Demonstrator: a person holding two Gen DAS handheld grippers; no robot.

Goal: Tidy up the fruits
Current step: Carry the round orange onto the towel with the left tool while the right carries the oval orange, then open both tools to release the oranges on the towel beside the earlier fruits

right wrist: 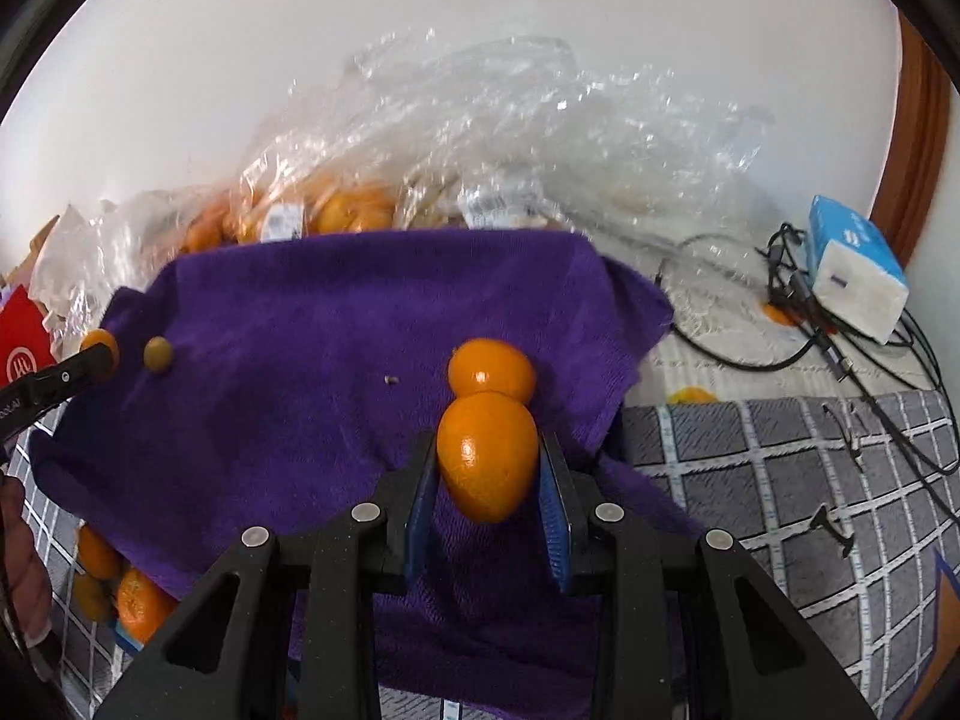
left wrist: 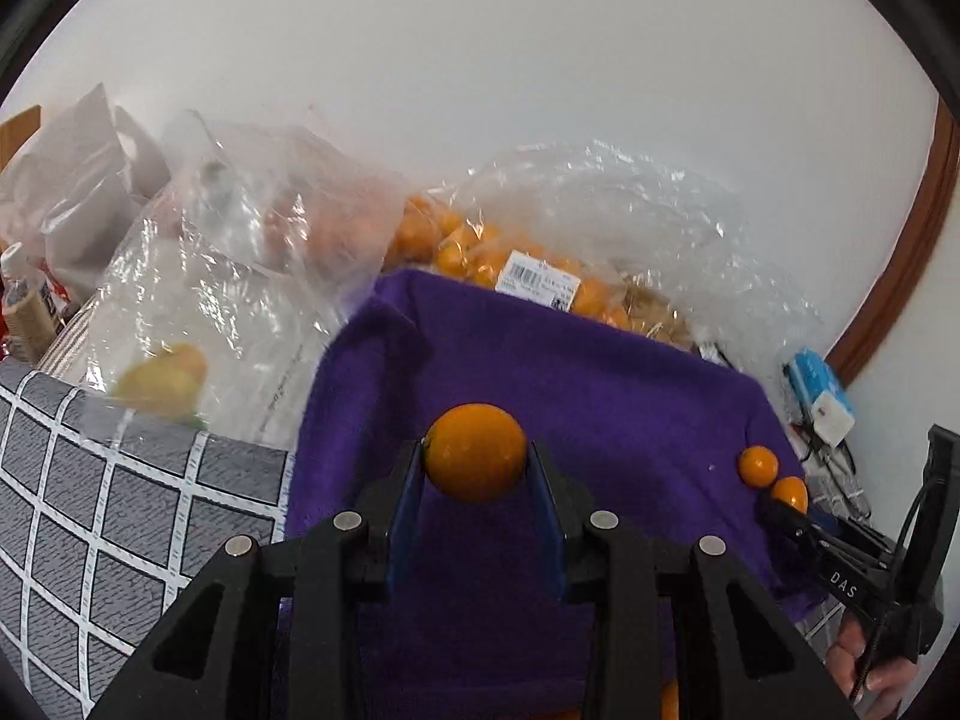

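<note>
1. Left gripper: jaws closed on a round orange fruit, pads pressing its left + right sides. Fruit sits at the fingertips, centre of the left wrist view, hanging over the purple towel.
2. Right gripper: jaws closed on an oval orange fruit. Its long axis runs roughly top-to-bottom in the right wrist view, i.e. along the fingers, so the pads clamp its short width.
3. Key relation: a second oval fruit lies on the towel directly above the held one in the frame, just ahead of the right fingertips. They overlap in the pic; can't tell if touching or merely in line.
4. Judgement: if the right fruit is to be set beside that one, the drop spot is straight ahead + down, w/ little sideways shift needed. Risk: nudging the resting fruit so it rolls toward the towel's right edge.
5. Left side: towel under the left fruit is bare. A small greenish-brown fruit lies at the towel's left edge in the right wrist view, just beside the left fingertips. Left hand is nearer to it.
6. In the left wrist view, two small orange fruits show at right edge of towel by the right gripper tip.
7. Source: clear bag of oranges sits behind the towel, upper centre. Loose oranges lie off the towel, lower left of the right wrist view.
</note>
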